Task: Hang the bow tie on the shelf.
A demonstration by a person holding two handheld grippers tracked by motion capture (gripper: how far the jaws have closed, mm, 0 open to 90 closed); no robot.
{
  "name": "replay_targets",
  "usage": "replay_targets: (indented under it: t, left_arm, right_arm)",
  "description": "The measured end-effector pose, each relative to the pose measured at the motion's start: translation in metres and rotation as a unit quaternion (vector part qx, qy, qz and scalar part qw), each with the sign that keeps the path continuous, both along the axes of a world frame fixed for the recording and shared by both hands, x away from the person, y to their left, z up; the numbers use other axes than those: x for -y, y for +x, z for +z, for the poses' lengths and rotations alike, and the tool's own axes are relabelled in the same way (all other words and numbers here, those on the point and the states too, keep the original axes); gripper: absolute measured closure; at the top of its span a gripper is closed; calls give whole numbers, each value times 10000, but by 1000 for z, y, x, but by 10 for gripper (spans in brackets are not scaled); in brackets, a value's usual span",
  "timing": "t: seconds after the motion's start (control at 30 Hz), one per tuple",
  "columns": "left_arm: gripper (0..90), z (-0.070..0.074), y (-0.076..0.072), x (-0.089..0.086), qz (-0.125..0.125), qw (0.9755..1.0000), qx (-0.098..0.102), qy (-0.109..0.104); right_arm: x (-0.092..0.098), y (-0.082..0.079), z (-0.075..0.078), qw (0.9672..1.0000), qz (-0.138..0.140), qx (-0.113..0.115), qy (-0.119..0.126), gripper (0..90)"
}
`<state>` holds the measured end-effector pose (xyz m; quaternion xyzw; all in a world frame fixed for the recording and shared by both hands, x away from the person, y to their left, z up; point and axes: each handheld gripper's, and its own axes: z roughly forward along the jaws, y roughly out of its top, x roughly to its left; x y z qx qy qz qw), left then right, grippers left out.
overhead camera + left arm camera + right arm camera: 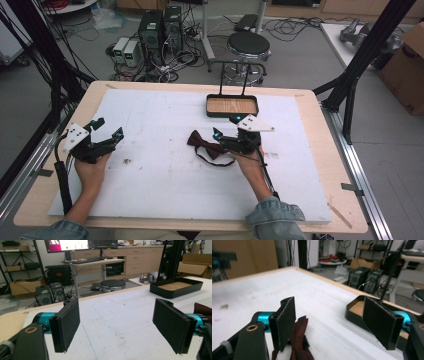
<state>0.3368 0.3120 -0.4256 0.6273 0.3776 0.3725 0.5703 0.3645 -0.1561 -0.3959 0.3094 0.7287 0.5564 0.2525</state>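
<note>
Nearest the person, both hands are sitting on the white-topped desk [165, 185]: the left tongs [108, 128] are hovering wide apart over bare surface at the left side, and the right tongs [223, 126] are also gaping wide, gripping nothing. The dark red bow tie [204, 144] is lying flat just beside the right tongs, its black strap [216, 162] looping toward the person, one jaw right next to the fabric. Farther back, a black tray [232, 114] with a wooden bottom is sitting near the desk's far edge.
</note>
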Motion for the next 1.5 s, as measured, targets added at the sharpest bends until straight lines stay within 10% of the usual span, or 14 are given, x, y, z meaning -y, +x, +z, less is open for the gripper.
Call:
replay_targets:
  t: [0.33,0.87,1.33,1.5]
  left_arm:
    - [221,-1,1,0,2,10000,-29,-19]
    - [226,-2,2,2,-51,10000,-58,-14]
    - [230,-2,2,2,-59,10000,-65,-5]
    - [230,-2,2,2,-59,10000,-75,-19]
  right_arm:
    - [-33,10,-23,9969,350,-267,-650,412]
    - [-62,9,-44,9800,715,-286,-1833,589]
    - [-66,12,-50,9723,703,-521,-2167,706]
    - [-64,13,-49,9744,616,-576,-2083,758]
